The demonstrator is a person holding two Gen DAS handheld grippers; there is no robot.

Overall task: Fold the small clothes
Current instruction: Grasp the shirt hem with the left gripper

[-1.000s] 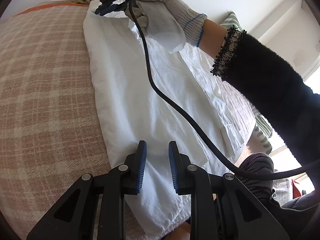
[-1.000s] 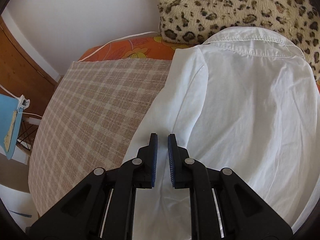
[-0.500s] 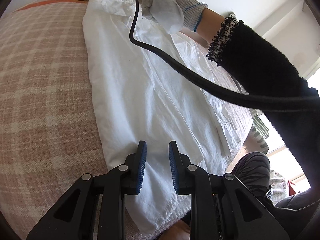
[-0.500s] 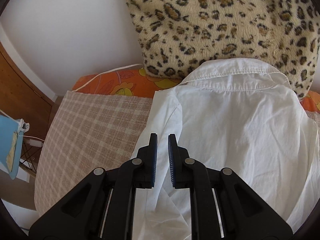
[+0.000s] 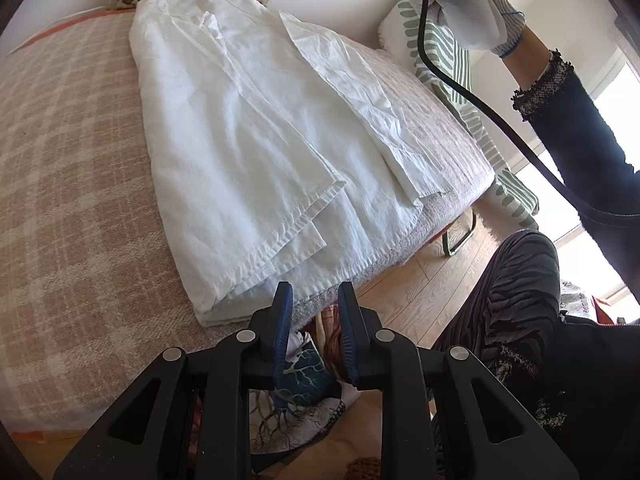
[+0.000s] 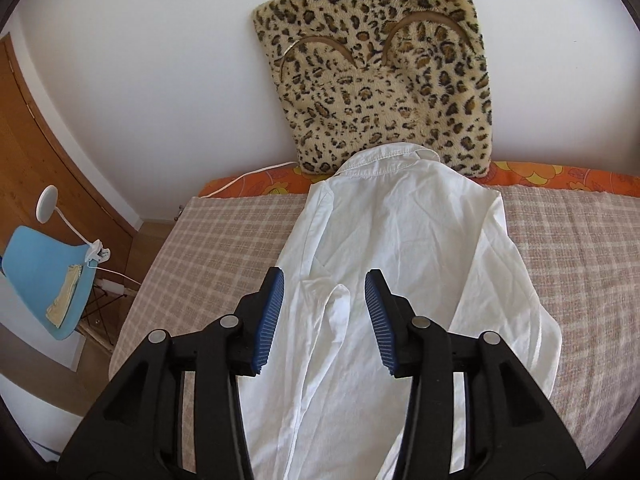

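White shirt (image 6: 404, 264) laid lengthwise on the checked bedspread (image 6: 224, 240), collar at the far end against the leopard-print cushion (image 6: 384, 68), which leans on the white wall. One side panel folded inward over the body; a sleeve running down the middle from the right wrist view. Hem end of the shirt (image 5: 248, 152) close to the near edge of the bed in the left wrist view, layered edges stacked at the corner.

Right gripper (image 6: 324, 316) well above the shirt, pointed down at it, jaws opening. Sleeve fold seen through the gap between the blue pads (image 6: 270, 320), cloth lying apart below them, nothing pinched.

Left gripper (image 5: 314, 332) off the near edge of the bed, just past the shirt's hem corner. Narrow gap between its pads (image 5: 282, 328), no cloth in it; only the floor and a patterned fabric (image 5: 304, 384) showing through. Not touching the shirt.

Top right of the left wrist view: gloved hand (image 5: 468, 4) raised clear of the bed, black cable (image 5: 480, 104) trailing down from it, dark sleeve with a lace cuff (image 5: 544, 84) below. Green-and-white striped cushion (image 5: 444, 64) beyond the far side of the bed.

Left of the bed in the right wrist view: blue chair (image 6: 44, 276) with a clip-on white lamp (image 6: 52, 204), wooden door behind.
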